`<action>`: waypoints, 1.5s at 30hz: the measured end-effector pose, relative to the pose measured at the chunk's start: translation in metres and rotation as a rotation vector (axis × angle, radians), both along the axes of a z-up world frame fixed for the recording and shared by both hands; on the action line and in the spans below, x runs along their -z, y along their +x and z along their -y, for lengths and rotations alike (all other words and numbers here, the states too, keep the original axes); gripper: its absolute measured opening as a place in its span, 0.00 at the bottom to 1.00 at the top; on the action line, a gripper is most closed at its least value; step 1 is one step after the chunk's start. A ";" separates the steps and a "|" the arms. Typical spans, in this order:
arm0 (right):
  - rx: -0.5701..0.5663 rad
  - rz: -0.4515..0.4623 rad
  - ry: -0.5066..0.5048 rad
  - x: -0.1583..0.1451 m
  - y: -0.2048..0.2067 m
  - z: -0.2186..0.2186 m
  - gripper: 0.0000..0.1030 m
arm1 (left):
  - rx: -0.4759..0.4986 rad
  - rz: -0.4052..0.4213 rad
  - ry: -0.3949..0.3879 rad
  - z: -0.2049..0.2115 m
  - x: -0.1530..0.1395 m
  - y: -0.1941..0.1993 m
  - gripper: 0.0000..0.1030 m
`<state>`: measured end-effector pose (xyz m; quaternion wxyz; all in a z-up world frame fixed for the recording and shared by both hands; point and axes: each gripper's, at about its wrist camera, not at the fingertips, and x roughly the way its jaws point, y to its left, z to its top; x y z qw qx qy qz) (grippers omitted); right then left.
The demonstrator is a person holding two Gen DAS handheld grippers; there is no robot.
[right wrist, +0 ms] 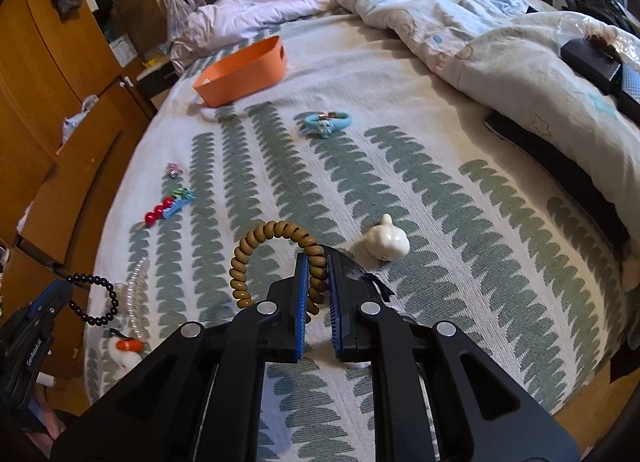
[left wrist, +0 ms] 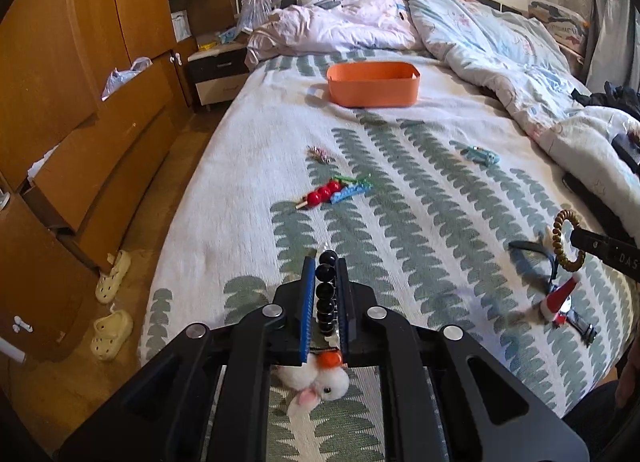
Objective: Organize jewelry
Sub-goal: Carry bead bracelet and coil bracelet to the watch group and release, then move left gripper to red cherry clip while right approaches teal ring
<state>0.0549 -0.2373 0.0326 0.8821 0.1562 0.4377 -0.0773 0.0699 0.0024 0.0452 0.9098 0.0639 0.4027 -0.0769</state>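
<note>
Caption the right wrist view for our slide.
Right gripper clamps a brown coil hair tie above the bedspread; orange bin beyond.

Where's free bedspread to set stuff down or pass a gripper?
Free: the strip between the orange bin and blue hair tie, and right of the white figurine toward the duvet. Crowded: left edge around the red-bead clip.

White letters "DAS" stand on the black body of the right tool (left wrist: 576, 240), cut off at the frame's right edge. No other lettering is legible.
</note>
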 end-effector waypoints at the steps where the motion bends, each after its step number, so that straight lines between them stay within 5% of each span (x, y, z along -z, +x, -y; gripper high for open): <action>1: 0.002 -0.006 -0.005 0.002 0.000 0.000 0.11 | 0.001 0.001 0.005 0.001 0.001 0.000 0.10; 6: 0.022 -0.021 -0.035 0.008 0.001 0.004 0.16 | -0.004 0.041 0.035 0.003 0.001 -0.006 0.13; 11: 0.033 -0.006 -0.062 0.007 0.001 0.008 0.20 | -0.012 0.108 0.068 0.007 -0.003 -0.009 0.59; 12: 0.029 0.001 -0.064 0.006 0.000 0.008 0.21 | -0.014 0.122 0.067 0.007 -0.004 -0.009 0.61; 22: 0.030 0.062 -0.108 -0.006 -0.006 0.005 0.58 | -0.028 0.151 0.063 0.009 -0.008 -0.006 0.66; 34: -0.019 0.065 -0.072 -0.015 0.014 0.005 0.59 | -0.021 0.069 0.001 -0.002 0.000 0.026 0.74; 39: -0.066 0.044 -0.017 -0.026 0.057 0.010 0.59 | -0.044 -0.002 -0.064 -0.018 -0.005 0.060 0.74; 45: -0.110 -0.025 -0.007 -0.026 0.119 0.012 0.59 | -0.078 -0.040 -0.052 -0.019 -0.005 0.101 0.75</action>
